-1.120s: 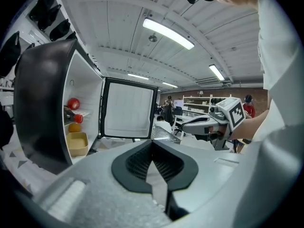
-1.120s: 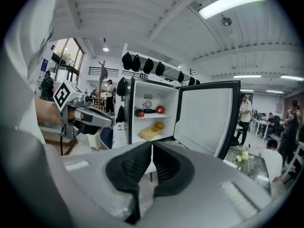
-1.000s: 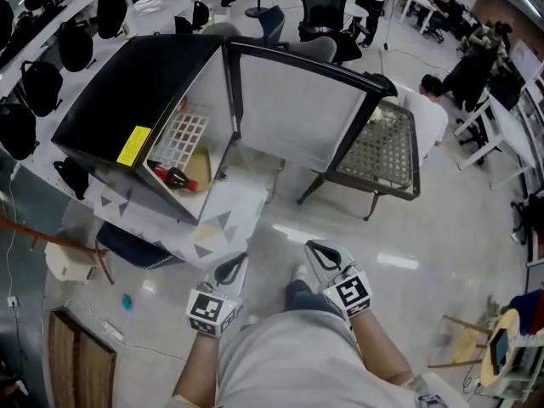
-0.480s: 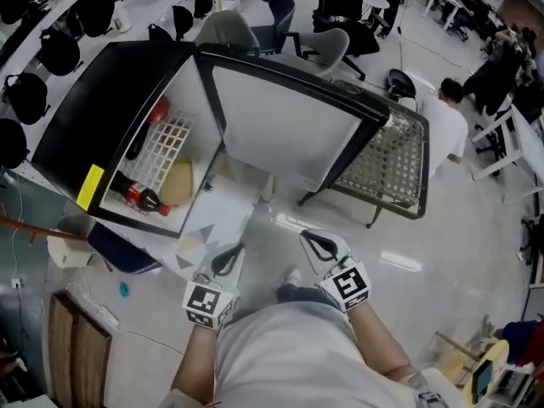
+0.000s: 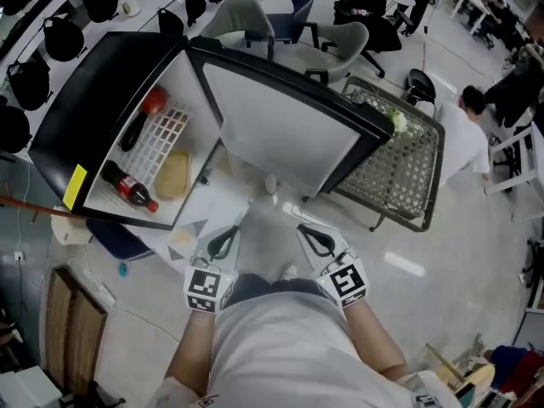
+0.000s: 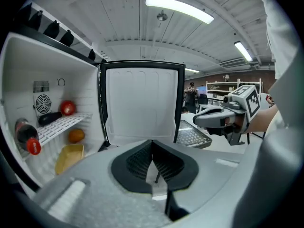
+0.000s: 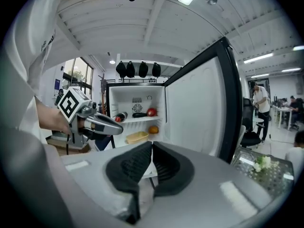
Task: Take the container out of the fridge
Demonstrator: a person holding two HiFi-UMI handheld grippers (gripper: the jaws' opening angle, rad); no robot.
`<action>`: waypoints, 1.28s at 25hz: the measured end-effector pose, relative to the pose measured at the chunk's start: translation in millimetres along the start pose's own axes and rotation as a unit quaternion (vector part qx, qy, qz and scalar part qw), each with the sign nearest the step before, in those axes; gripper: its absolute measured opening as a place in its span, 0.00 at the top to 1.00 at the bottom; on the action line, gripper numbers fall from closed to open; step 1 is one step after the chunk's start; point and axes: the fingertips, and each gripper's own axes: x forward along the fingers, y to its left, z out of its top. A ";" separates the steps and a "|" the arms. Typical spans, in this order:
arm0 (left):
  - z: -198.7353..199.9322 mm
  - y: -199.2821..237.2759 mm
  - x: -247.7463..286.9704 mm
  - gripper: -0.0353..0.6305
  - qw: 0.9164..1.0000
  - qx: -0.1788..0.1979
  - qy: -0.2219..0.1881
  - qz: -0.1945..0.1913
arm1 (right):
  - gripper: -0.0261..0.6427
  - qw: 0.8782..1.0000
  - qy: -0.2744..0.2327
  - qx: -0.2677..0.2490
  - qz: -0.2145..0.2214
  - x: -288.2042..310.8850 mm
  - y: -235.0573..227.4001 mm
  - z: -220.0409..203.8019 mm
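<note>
Head view, one fridge (image 5: 93, 92), one yellow container (image 5: 172, 175)

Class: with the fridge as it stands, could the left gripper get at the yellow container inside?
Probably yes. The fridge door stands wide open and nothing sits in front of the yellow container. The left gripper is short of the fridge, jaws shut, so it must advance and open.

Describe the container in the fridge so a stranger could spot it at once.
Find the black mini fridge with its door open and look below its white wire shelf. The container is the shallow yellow tub on the fridge floor beside an orange; it is the only open-topped dish inside.
</note>
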 end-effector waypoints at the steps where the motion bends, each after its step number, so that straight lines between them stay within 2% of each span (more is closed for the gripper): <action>1: -0.2 4.5 3.5 0.93 1.000 0.003 0.003 0.005 | 0.94 1.000 -0.003 0.001 0.000 1.9 -2.3 1.7; 10: -12.8 72.3 29.3 0.93 0.997 0.023 0.034 0.063 | 0.94 1.000 0.012 0.010 -0.017 29.5 -17.4 5.3; 16: -40.3 127.1 42.6 0.93 0.992 0.037 0.069 0.104 | 0.94 0.999 0.026 0.014 -0.037 55.3 -15.5 10.6; 22: -70.1 169.7 62.0 0.93 0.985 0.053 0.108 0.128 | 0.94 0.997 0.047 0.009 -0.054 77.0 -12.9 9.2; 23: -75.2 174.6 65.5 0.90 0.983 0.054 0.114 0.131 | 0.94 0.997 0.050 0.007 -0.057 79.2 -12.2 9.3; 25: -86.5 183.3 72.3 0.76 0.980 0.060 0.129 0.138 | 0.94 0.996 0.055 0.004 -0.065 82.1 -11.4 10.8; 26: -91.3 187.5 75.4 0.72 0.978 0.066 0.135 0.142 | 0.94 0.996 0.057 0.003 -0.069 83.0 -11.4 11.6; 32: -111.7 211.6 88.2 0.63 0.967 0.102 0.159 0.170 | 0.94 0.994 0.067 0.005 -0.092 85.5 -11.4 9.7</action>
